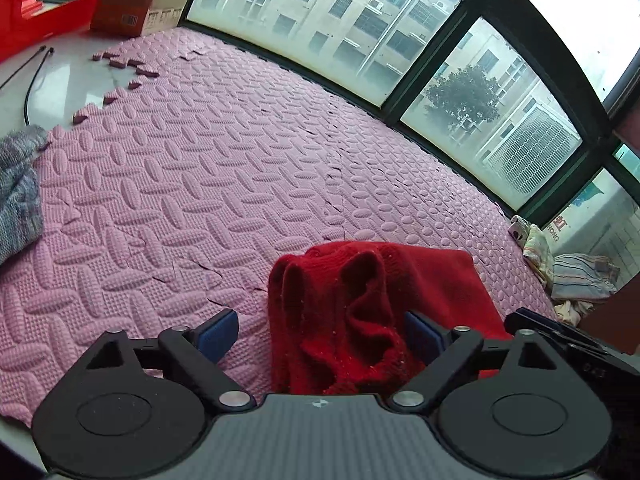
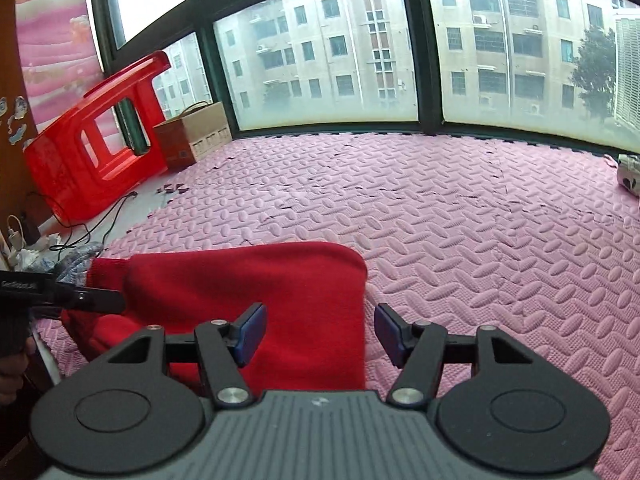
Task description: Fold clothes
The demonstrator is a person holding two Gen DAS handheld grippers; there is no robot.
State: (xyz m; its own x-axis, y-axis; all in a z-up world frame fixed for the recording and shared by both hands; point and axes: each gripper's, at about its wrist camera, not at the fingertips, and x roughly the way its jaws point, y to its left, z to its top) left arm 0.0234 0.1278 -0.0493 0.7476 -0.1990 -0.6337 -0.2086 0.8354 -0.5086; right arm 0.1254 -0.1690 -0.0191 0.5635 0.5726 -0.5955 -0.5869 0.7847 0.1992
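A red knitted garment (image 1: pixel 360 304) lies on the pink foam mat (image 1: pixel 200 160), bunched into folds at its near end. My left gripper (image 1: pixel 320 334) is open, its blue pads on either side of the bunched end. In the right wrist view the same garment (image 2: pixel 248 280) lies flat and folded. My right gripper (image 2: pixel 318 330) is open over its right edge, with one pad above the cloth and the other above the mat (image 2: pixel 480 240). The left gripper's black body (image 2: pixel 60 296) shows at the garment's left end.
A grey knitted garment (image 1: pixel 18 184) lies at the mat's left edge. A pile of striped and pale clothes (image 1: pixel 572 276) sits at the right by the window. A red plastic stool (image 2: pixel 96 140), a cardboard box (image 2: pixel 196 134) and cables (image 2: pixel 92 224) are at the far left corner.
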